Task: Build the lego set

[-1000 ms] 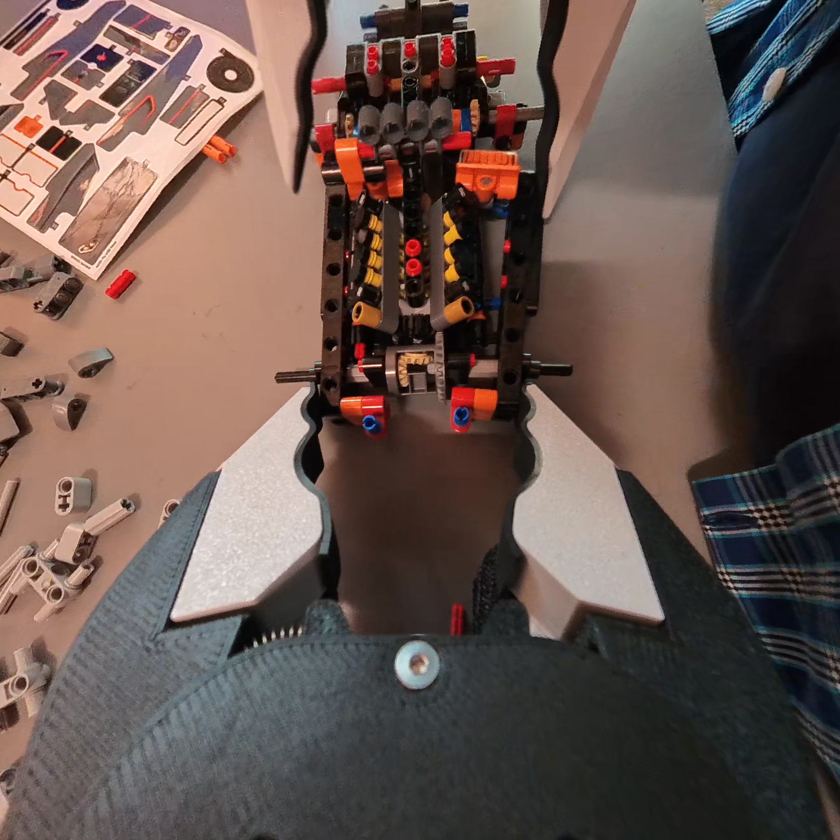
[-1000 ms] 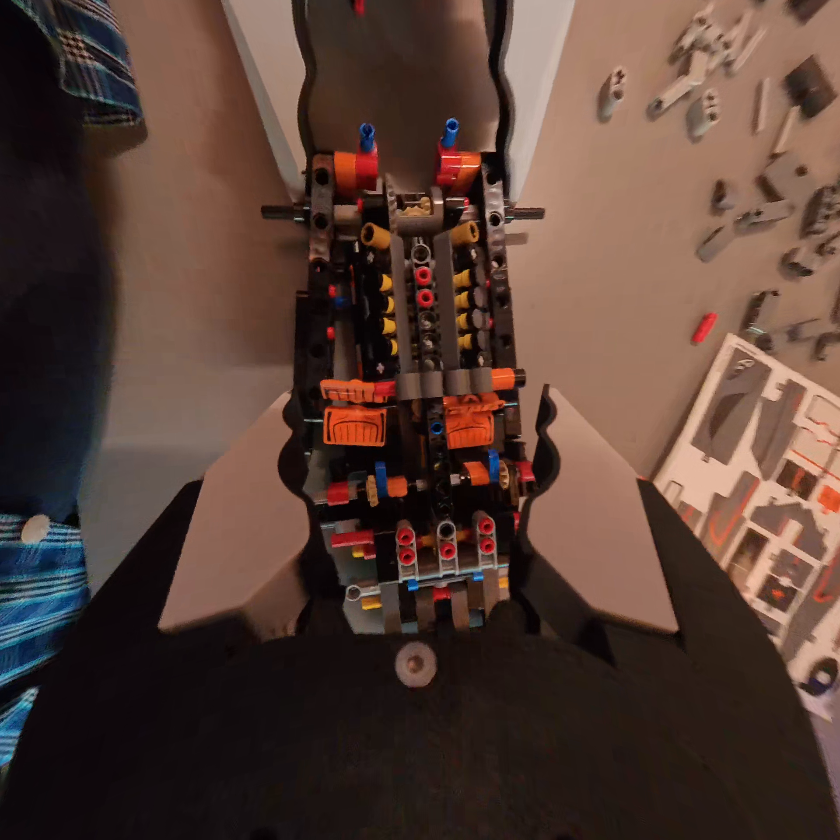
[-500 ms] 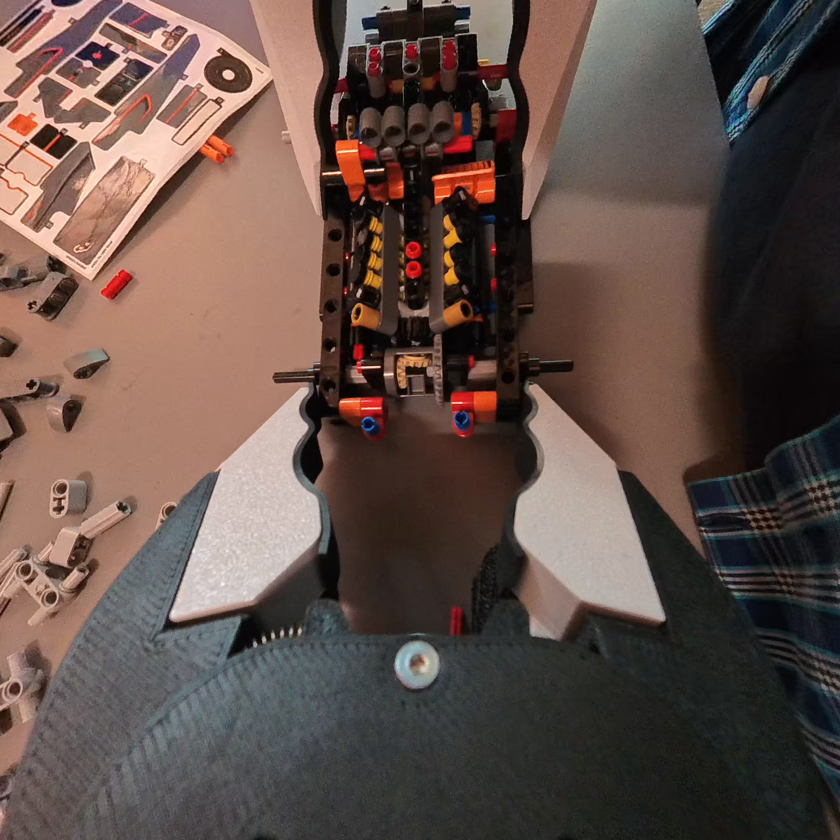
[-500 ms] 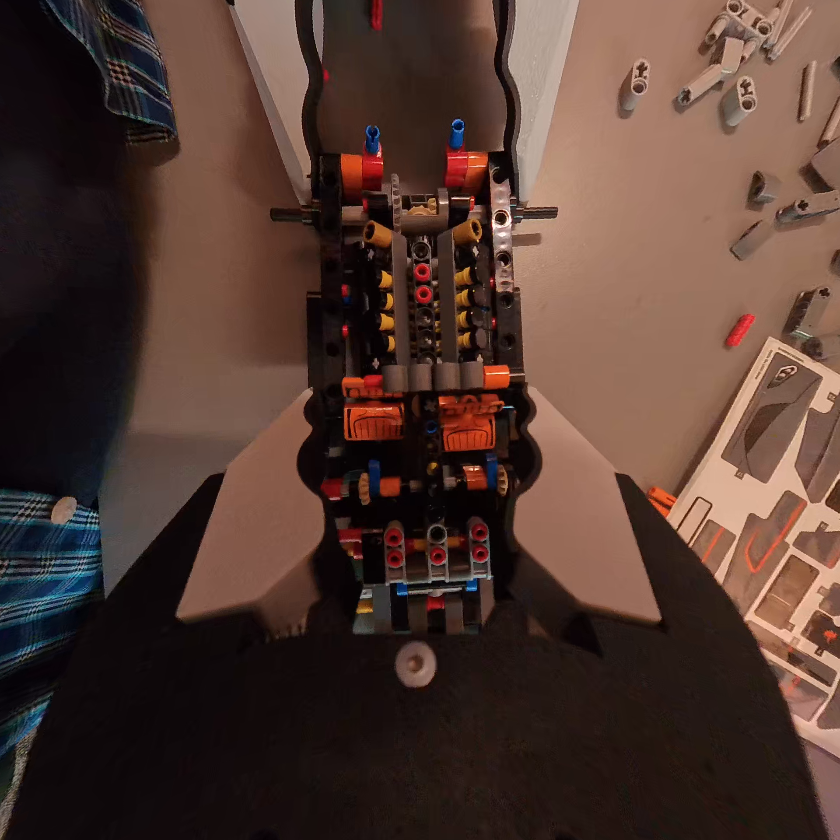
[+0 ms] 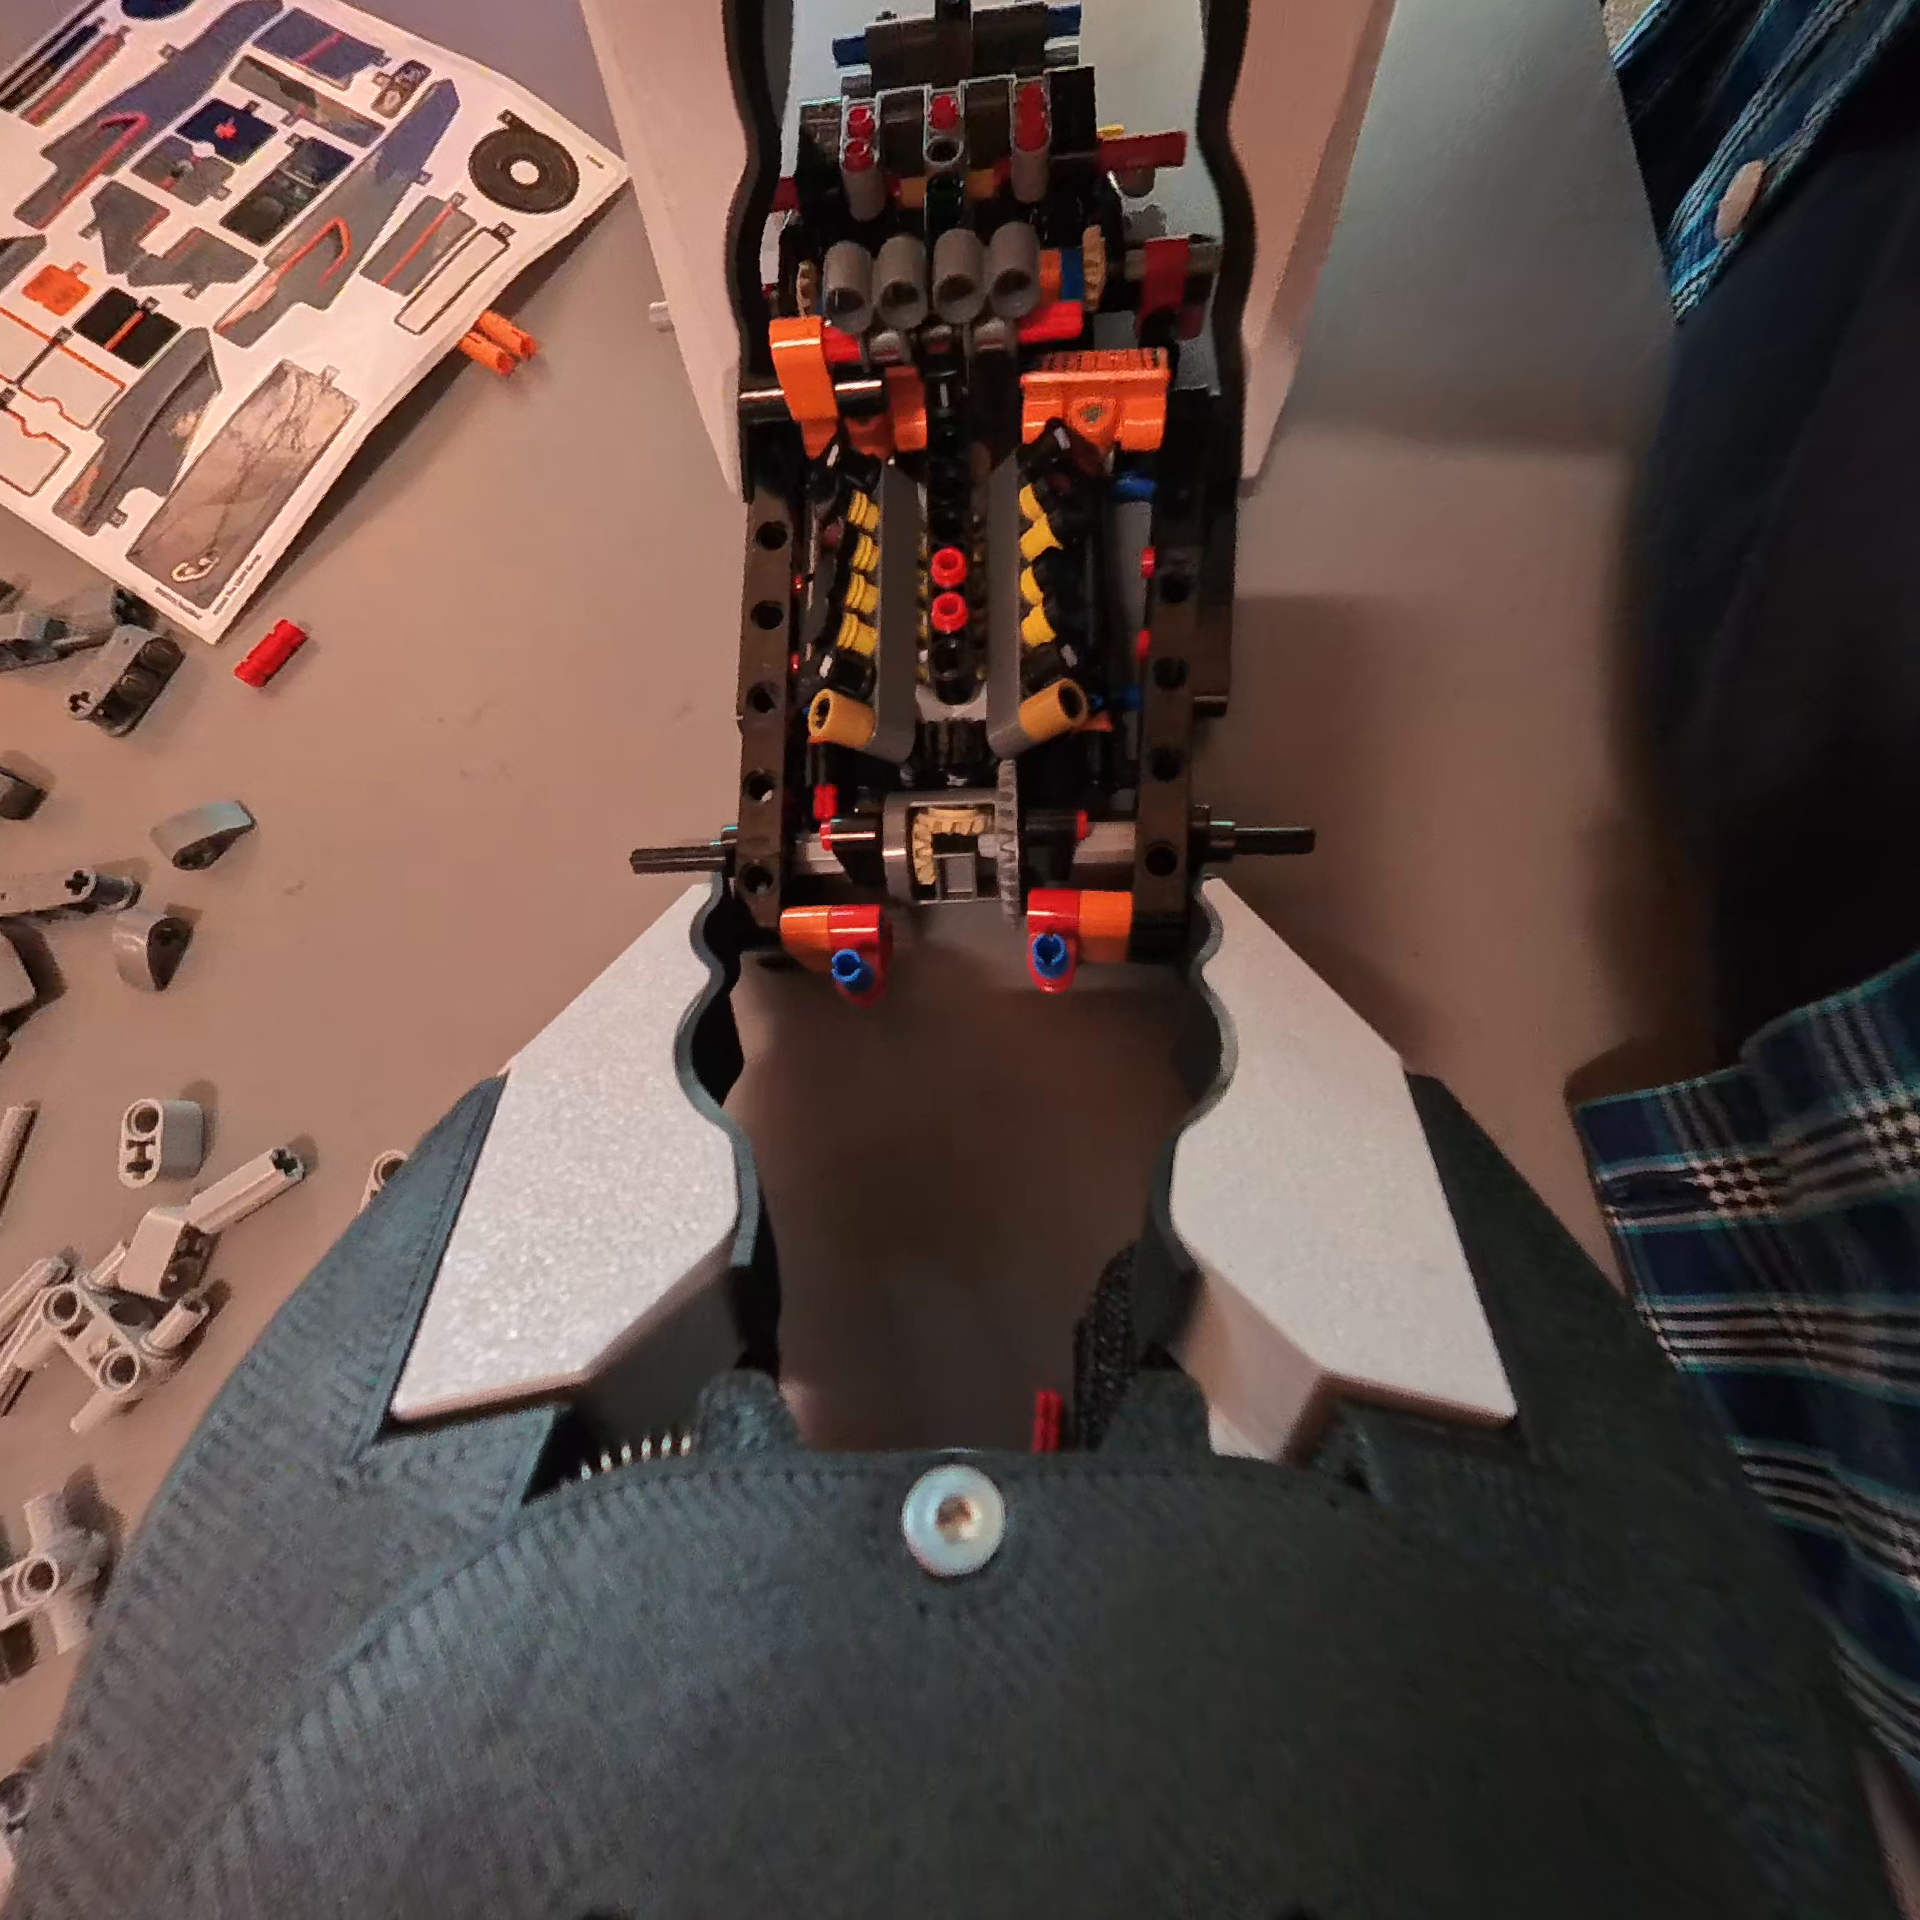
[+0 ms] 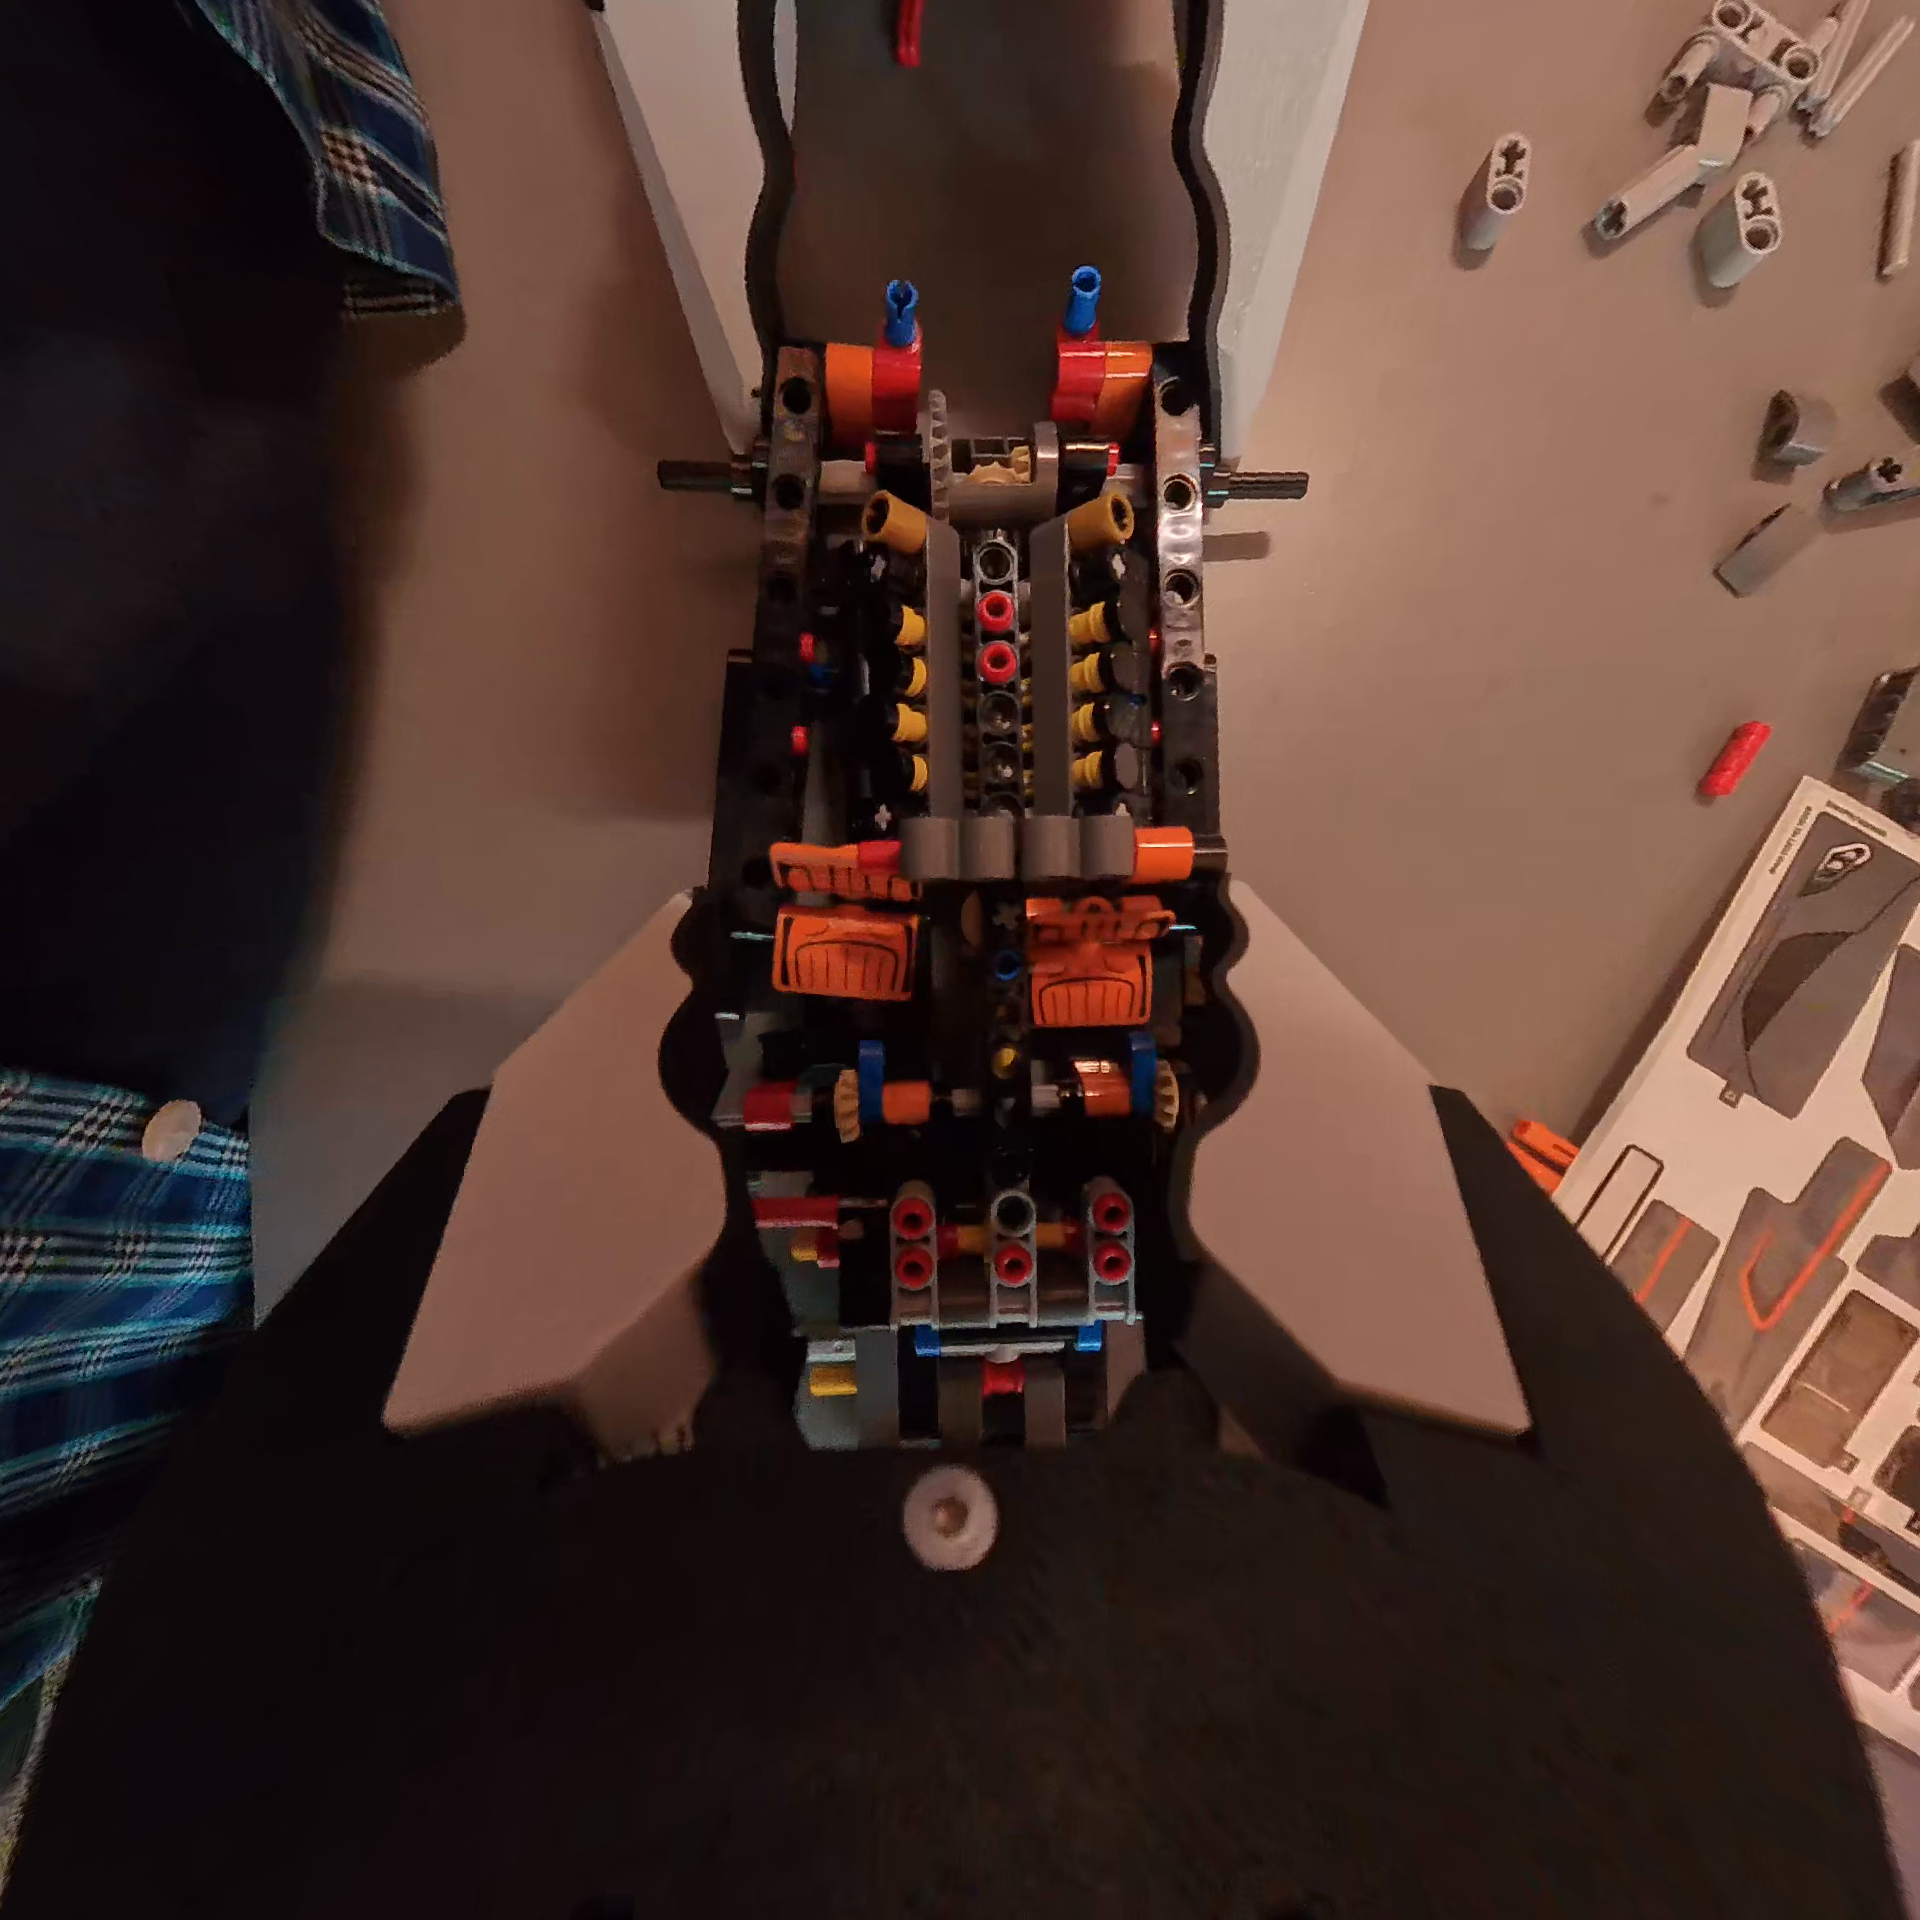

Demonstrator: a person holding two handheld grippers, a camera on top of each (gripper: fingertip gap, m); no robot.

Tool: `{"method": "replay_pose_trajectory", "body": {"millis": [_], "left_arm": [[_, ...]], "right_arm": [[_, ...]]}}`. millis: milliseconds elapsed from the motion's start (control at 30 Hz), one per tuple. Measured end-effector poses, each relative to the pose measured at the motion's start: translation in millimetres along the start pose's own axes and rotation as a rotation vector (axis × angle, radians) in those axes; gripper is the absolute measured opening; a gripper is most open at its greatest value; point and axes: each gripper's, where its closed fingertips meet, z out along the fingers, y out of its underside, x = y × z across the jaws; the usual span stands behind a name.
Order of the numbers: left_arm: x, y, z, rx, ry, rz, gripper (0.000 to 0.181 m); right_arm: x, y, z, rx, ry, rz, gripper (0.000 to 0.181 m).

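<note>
Lying flat on the table (image 5: 468,790), well clear of the loose parts (image 5: 156,1247) and the sheet (image 5: 239,270) off to one side: the chassis (image 5: 977,623), stretching its long axis straight along the line from one claw to the other. Facing each other across it, end to end. Reaching in from the differential (image 5: 951,847) end with the left claw (image 5: 961,935), fingers spread wide, tips sitting right at the two side beams just behind the axle (image 5: 675,858) stubs; touching or merely flanking, not possible to tell, so not possible to call it clamped. Straddling the opposite end far deeper with the right claw (image 6: 961,914), taking roughly the front half of the chassis between its fingers, wavy pads pressing against both flanks at the orange seats, so judging it clamped across the width. Being nearer and better seated, then, on the right; barely catching the tail on the left. Judging the step as squaring up or steadying the chassis between both claws before adding more pieces. Depending, for any lift or turn, on keeping both claws on that shared axis; risking, with only tip contact at the tail, a slip past the axle stubs or a twist of the frame.
</note>
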Motion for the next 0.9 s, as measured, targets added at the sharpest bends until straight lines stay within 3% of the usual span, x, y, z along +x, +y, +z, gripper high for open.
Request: {"method": "replay_pose_trajectory", "body": {"millis": [267, 900], "left_arm": [[0.0, 0.0, 0.4, 0.000, 0.003, -0.002, 0.085], [0.0, 0.0, 0.8, -0.002, 0.002, -0.001, 0.085]], "right_arm": [[-3.8, 6.4, 2.6, -0.051, -0.014, -0.025, 0.099], [-0.1, 7.6, 3.1, -0.039, 0.019, -0.052, 0.091]]}}
